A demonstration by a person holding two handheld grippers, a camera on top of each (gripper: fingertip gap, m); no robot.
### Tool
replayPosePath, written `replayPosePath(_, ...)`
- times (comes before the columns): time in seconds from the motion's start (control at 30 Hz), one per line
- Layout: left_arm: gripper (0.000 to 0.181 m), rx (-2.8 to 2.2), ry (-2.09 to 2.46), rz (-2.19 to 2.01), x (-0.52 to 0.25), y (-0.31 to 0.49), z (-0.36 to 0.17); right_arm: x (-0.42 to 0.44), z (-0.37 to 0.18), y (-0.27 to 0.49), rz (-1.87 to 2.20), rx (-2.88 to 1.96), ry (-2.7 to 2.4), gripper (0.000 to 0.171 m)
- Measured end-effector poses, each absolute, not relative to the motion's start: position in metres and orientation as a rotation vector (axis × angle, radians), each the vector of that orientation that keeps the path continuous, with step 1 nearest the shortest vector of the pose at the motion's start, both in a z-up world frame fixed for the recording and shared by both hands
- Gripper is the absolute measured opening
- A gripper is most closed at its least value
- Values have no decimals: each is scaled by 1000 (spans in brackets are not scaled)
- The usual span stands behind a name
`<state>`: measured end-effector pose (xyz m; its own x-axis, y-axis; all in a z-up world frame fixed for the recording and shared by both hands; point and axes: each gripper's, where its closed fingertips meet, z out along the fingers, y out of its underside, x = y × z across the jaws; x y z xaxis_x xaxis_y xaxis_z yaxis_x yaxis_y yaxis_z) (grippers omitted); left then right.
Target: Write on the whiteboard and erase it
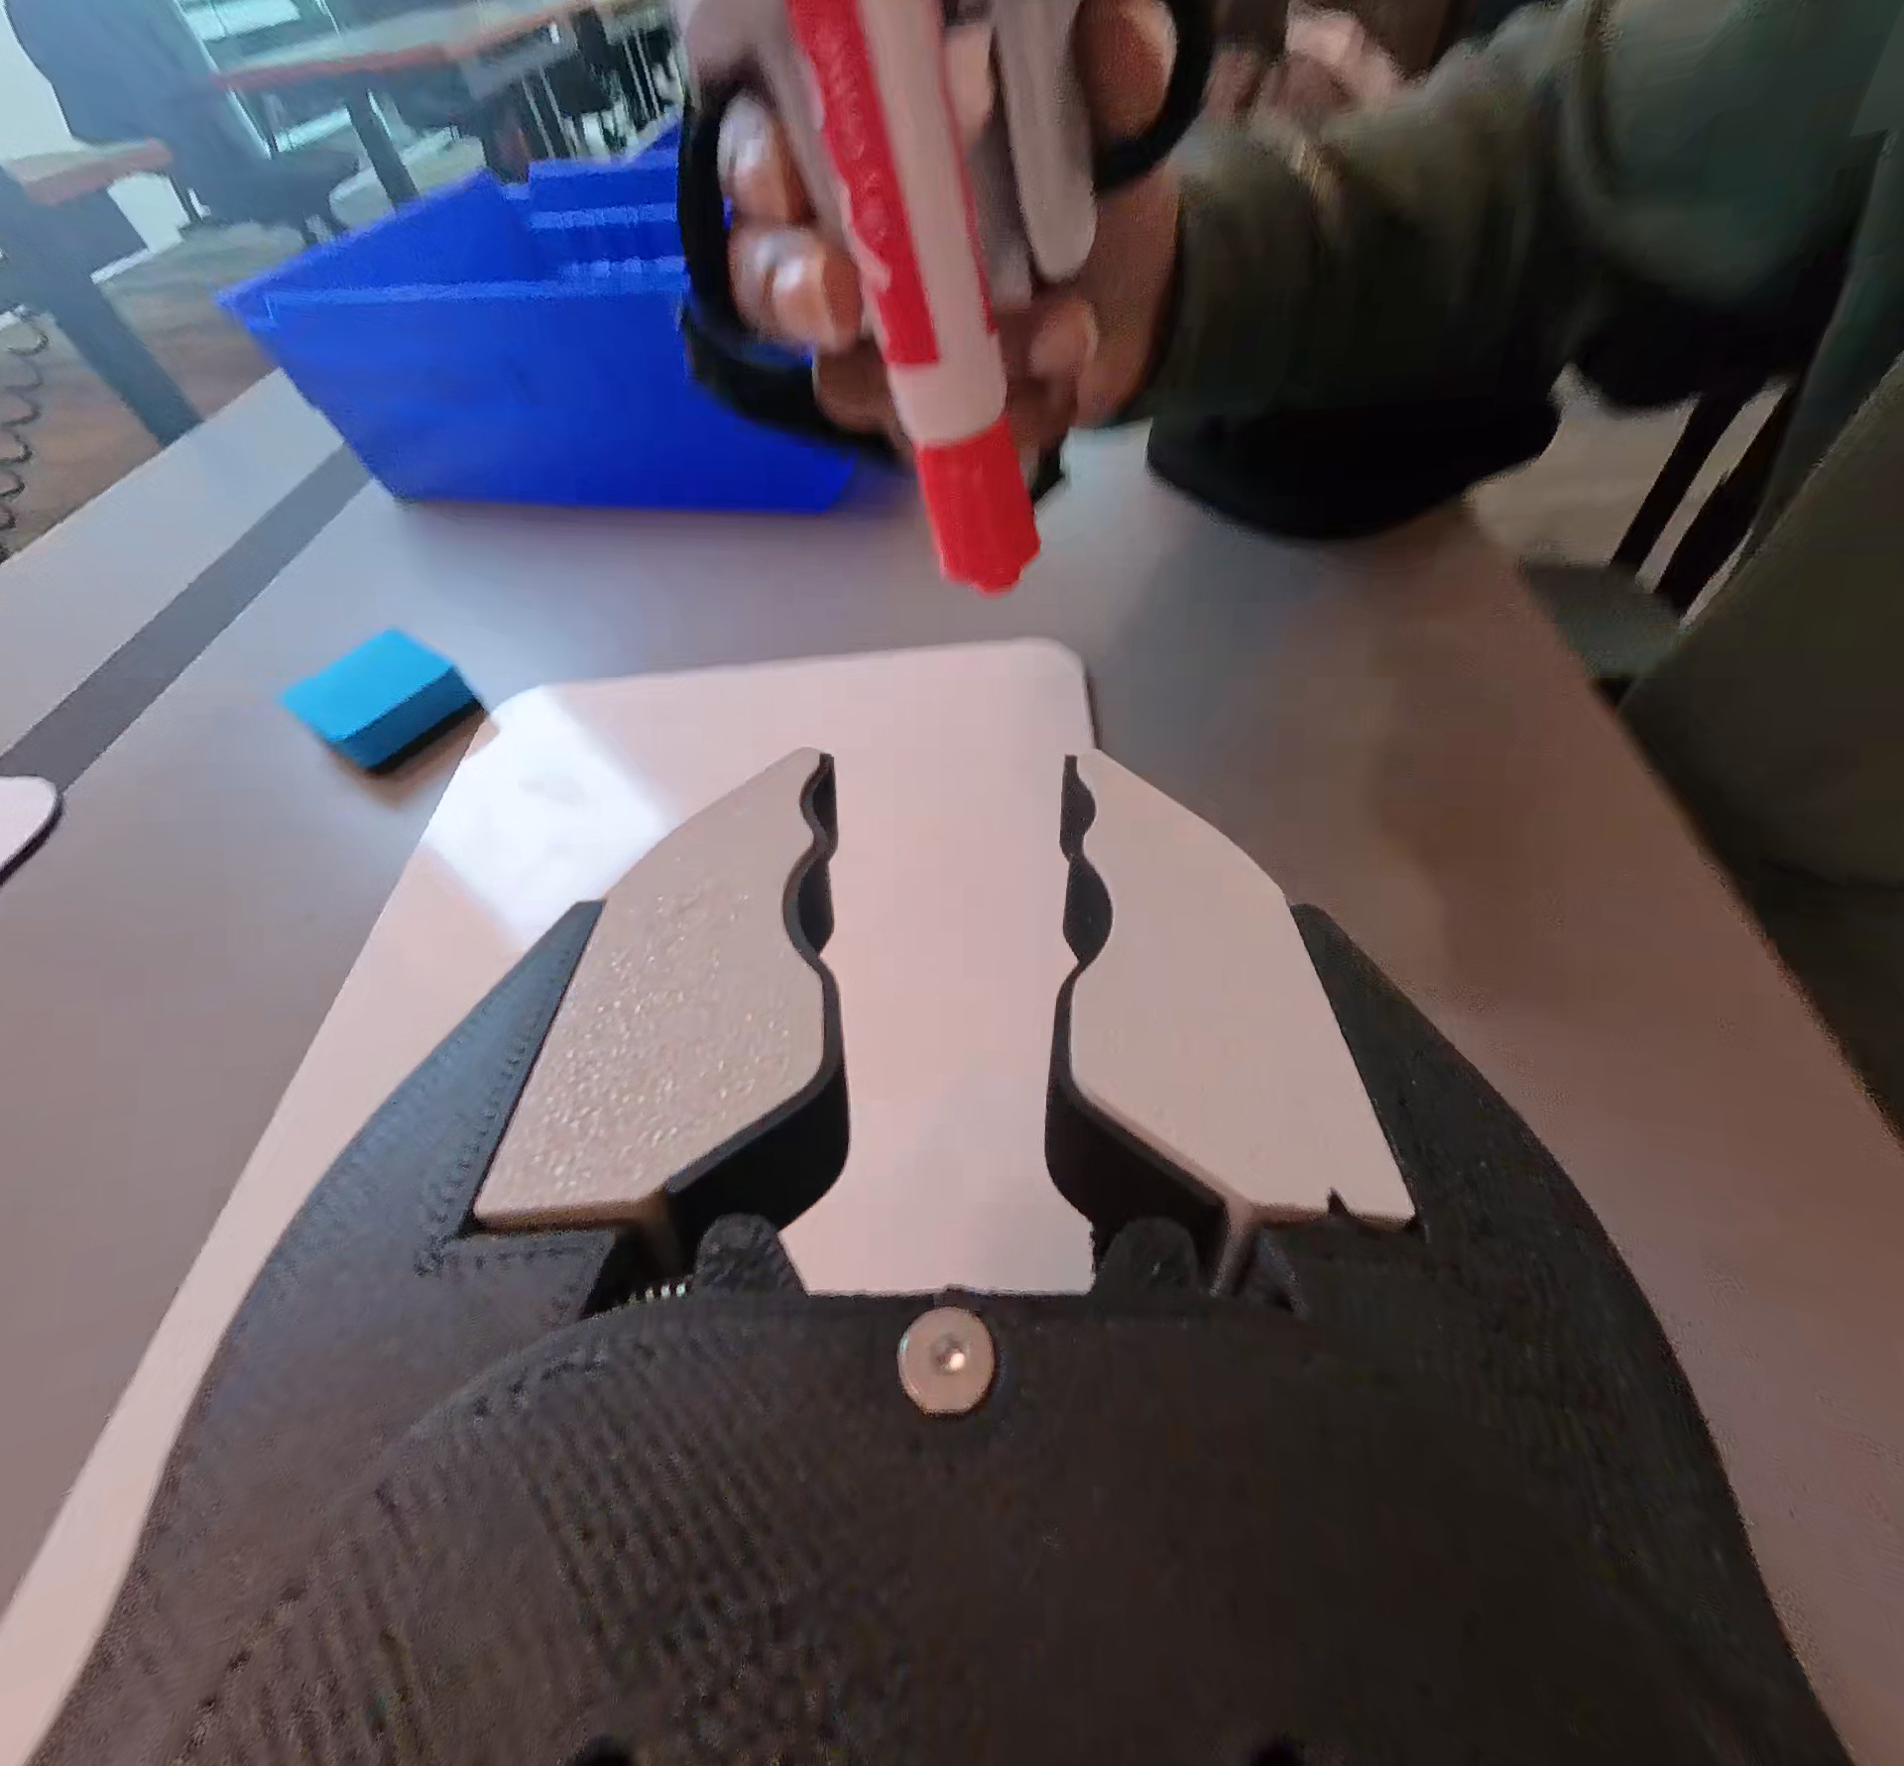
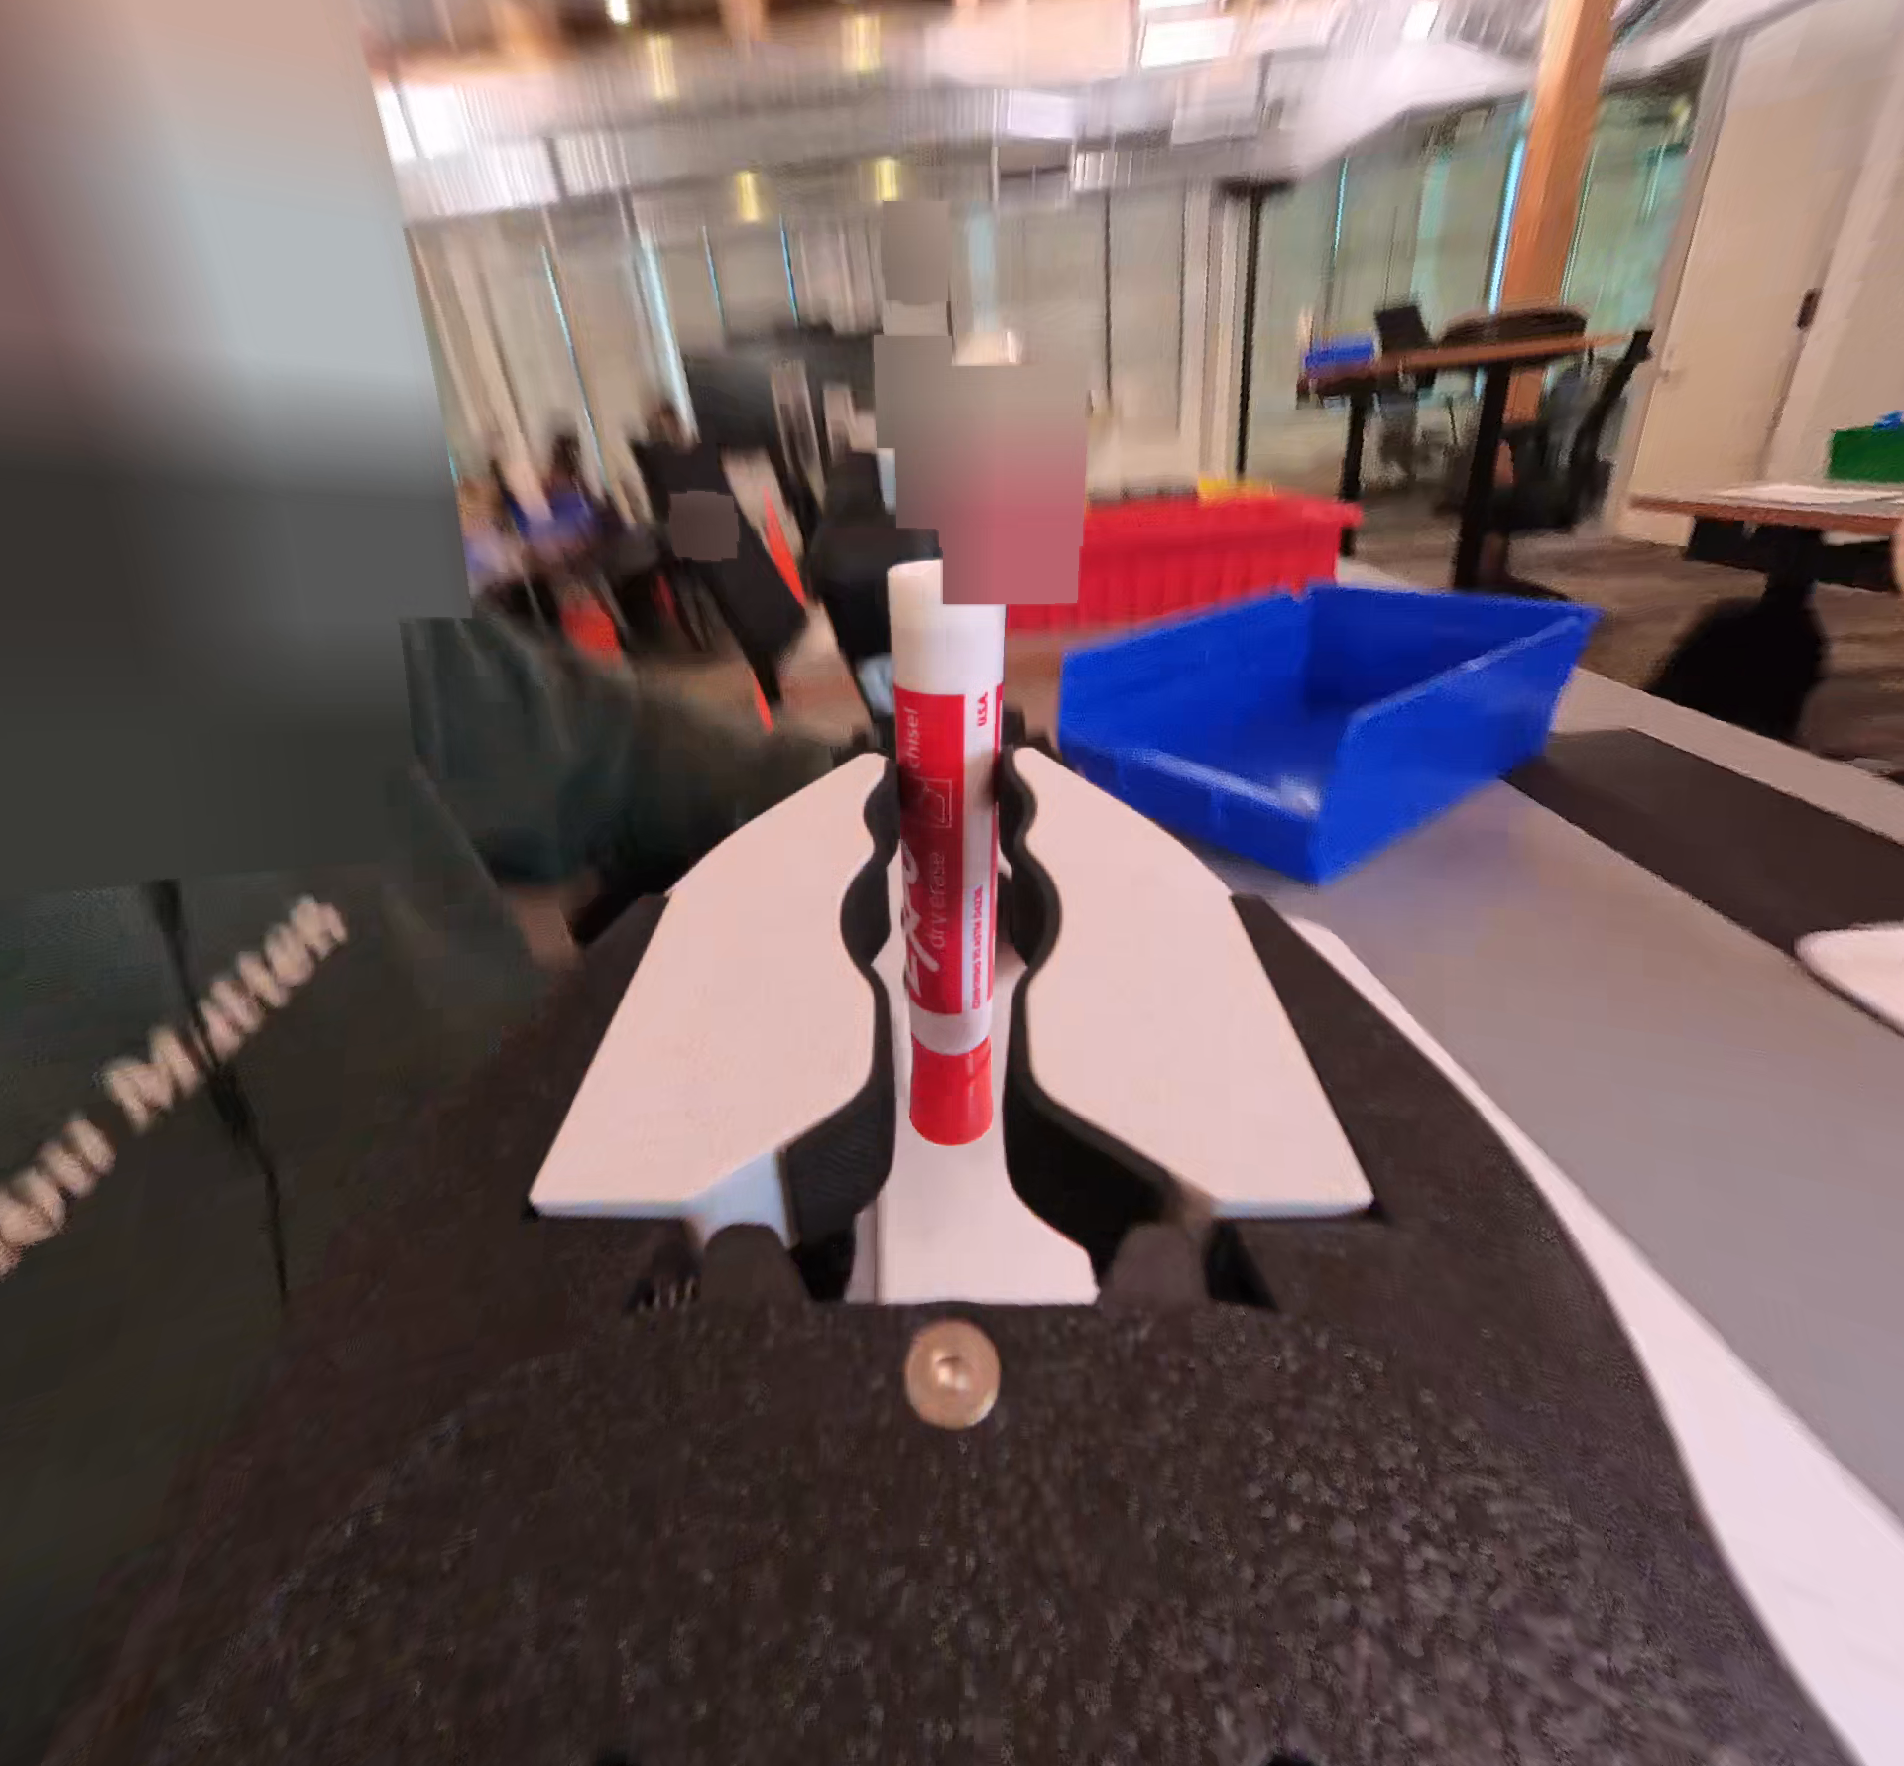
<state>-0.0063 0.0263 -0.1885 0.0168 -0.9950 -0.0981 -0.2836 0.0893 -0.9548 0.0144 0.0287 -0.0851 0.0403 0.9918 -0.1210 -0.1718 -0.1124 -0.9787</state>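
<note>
Marker in hand, cap still on: writing has not begun.

The right gripper [image 2: 948, 779] is clamped on the marker [image 2: 946, 851], barrel between its fingers, red cap [image 1: 974, 506] pointing down in the left wrist view and hanging above the far edge of the whiteboard [image 1: 659, 789], clear of it. The left gripper [image 1: 948, 774] hovers low over the board with its jaws apart and nothing between them, roughly facing the cap. The board looks blank. A blue eraser [image 1: 379, 699] lies on the table [image 1: 1339, 789] just beside the board's far left corner; a blue bin [image 1: 536, 377] stands farther back. Likely next: the left gripper closes on the cap and pulls it off along the barrel while the right holds firm.
</note>
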Motion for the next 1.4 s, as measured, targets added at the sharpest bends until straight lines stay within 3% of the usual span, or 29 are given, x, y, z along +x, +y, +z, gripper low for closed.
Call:
replayPosePath(0.17, 40, -1320, 1255, -1248, 8, 10, -152, 1, -82, 47, 1682, -1140, -629, 18)
replayPosePath(0.23, 24, -1364, 1221, -1247, 7, 16, -154, -6, -83, 47, 1706, -1114, -614, 18)
replayPosePath(0.6, 19, -1556, 1331, -1097, -38, 45, -167, -5, -124, 58, 1212, -1316, -1046, 20)
replayPosePath(0.83, 19, -1577, 1398, -1114, -32, 37, -182, -24, -144, 48, 1210, -1388, -1103, 35)
replayPosePath(1.1, 19, -1494, 1231, -1351, -14, 23, -161, -38, -131, 39, 1306, -1308, -969, 21)
replayPosePath(1.4, 19, -1463, 1090, -1467, -11, 29, -151, -21, -110, 50, 1358, -1287, -826, 24)
